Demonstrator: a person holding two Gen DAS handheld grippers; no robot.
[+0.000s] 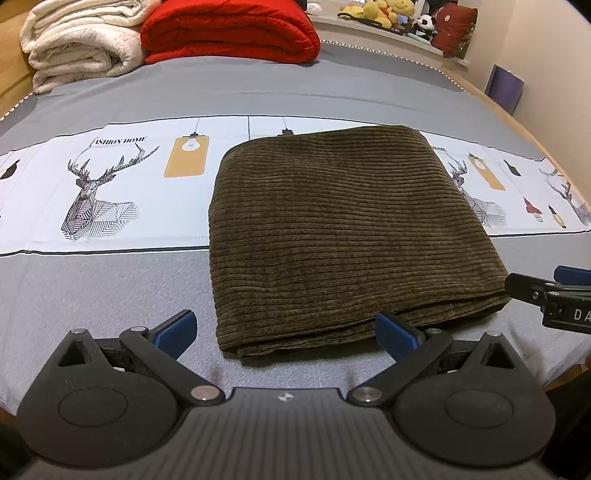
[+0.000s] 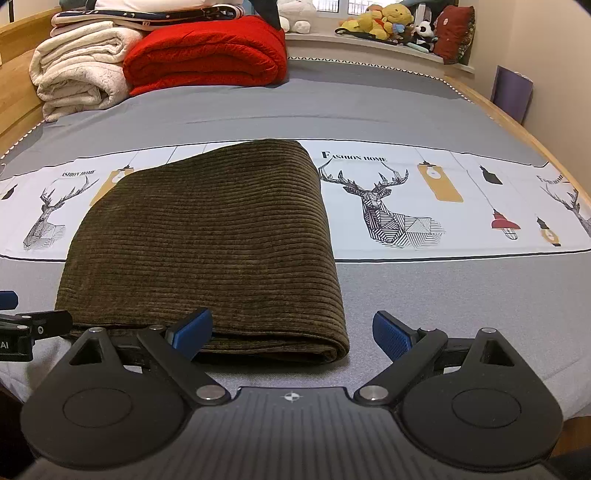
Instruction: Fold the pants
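Both wrist views sit low at the bed's near edge, facing the headboard end; they share the folded pants, close ahead.

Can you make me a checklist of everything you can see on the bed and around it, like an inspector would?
Surface: bed sheet, grey with a white deer-print band.
Job's things: brown corduroy pants, folded into a neat rectangle, lying flat.
Clutter: red blanket and white blanket, folded at the far end.
Grippers: left tongs open, empty; right tongs open, empty, at the pants' near edge.
Cables: nothing seen.
Surroundings: stuffed toys on a window ledge; wooden bed frame.
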